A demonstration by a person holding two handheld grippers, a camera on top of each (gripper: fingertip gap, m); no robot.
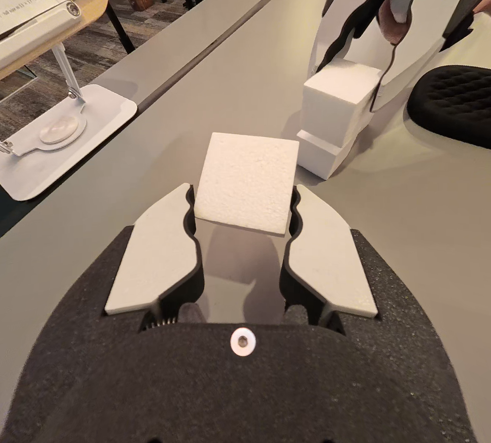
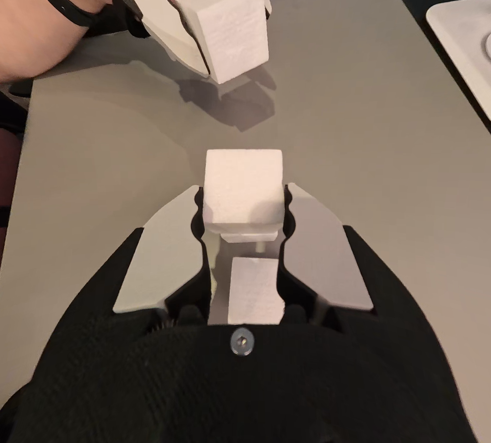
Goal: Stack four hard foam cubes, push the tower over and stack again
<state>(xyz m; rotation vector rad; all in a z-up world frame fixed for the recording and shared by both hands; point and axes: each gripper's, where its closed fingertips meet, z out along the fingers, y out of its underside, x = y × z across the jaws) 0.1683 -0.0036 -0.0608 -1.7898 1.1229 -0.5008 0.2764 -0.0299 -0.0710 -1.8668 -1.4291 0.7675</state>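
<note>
Cubes fill both your grippers: your left gripper (image 1: pixel 243 207) clamps one foam cube (image 1: pixel 247 186) between its fingertips above the table (image 1: pixel 186 117), and your right gripper (image 2: pixel 241 207) pinches the top cube (image 2: pixel 243 188) on a lower cube (image 2: pixel 249 237).

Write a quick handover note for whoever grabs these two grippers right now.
Left gripper: shut on a foam cube, held clear above the grey table.
Right gripper: closed around the top cube of a two-cube stack; the bottom cube sits on the table, slightly offset.
Done: two cubes stacked.
Left: release the top cube, add the left one, find the fourth (not in view), topple, restack.
</note>
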